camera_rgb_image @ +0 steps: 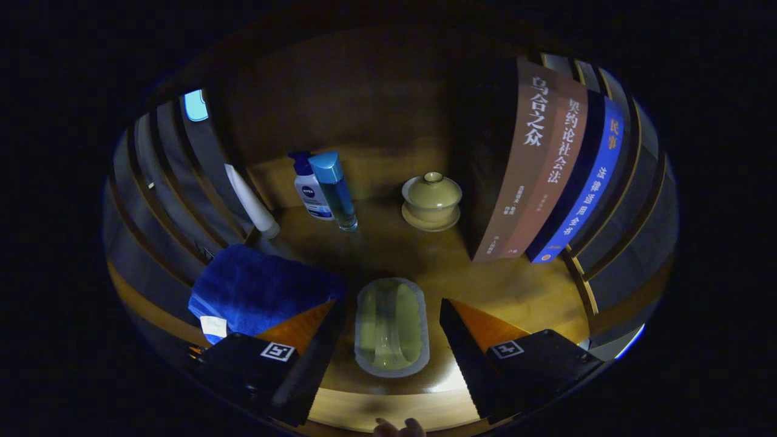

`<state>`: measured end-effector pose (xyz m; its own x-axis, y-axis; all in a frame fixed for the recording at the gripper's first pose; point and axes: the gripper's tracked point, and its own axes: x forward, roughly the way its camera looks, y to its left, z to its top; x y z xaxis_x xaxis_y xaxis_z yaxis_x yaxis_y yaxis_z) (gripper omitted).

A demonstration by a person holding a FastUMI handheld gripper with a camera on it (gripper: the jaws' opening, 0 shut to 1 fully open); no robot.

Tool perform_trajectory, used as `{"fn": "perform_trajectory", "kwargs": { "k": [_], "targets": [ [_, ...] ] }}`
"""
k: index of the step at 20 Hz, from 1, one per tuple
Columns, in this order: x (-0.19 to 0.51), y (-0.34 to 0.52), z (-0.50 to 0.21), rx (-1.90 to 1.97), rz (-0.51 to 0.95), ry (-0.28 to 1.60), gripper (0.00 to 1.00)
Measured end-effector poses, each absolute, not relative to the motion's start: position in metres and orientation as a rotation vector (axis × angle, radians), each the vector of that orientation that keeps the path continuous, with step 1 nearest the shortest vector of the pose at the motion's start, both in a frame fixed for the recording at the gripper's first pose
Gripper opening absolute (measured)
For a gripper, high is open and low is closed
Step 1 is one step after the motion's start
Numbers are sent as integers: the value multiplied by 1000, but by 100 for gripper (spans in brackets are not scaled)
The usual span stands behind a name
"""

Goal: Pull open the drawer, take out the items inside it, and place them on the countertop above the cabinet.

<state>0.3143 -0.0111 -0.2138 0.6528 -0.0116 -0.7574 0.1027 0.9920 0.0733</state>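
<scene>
Light: dim overall, brightest along the near edge of the wooden countertop point(522, 291).
Back panel: dark brown wood panel point(364, 97) rising behind the countertop.
Left side: slatted wooden frame point(164, 182) with grey panels between the slats.
Right side: matching slats point(631, 206), curving beyond the upright books point(546, 164).

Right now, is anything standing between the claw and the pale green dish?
Nothing visible does. The open claw straddles the pale green dish on the wooden countertop; the blue towel lies beside its left finger, and the bottles and lidded cup stand beyond.
</scene>
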Motion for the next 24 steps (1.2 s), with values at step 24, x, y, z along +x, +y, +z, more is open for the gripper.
{"fn": "perform_trajectory", "kwargs": {
  "k": [24],
  "targets": [
    [-4,6,-222,164,-48,383,99]
  ]
}}
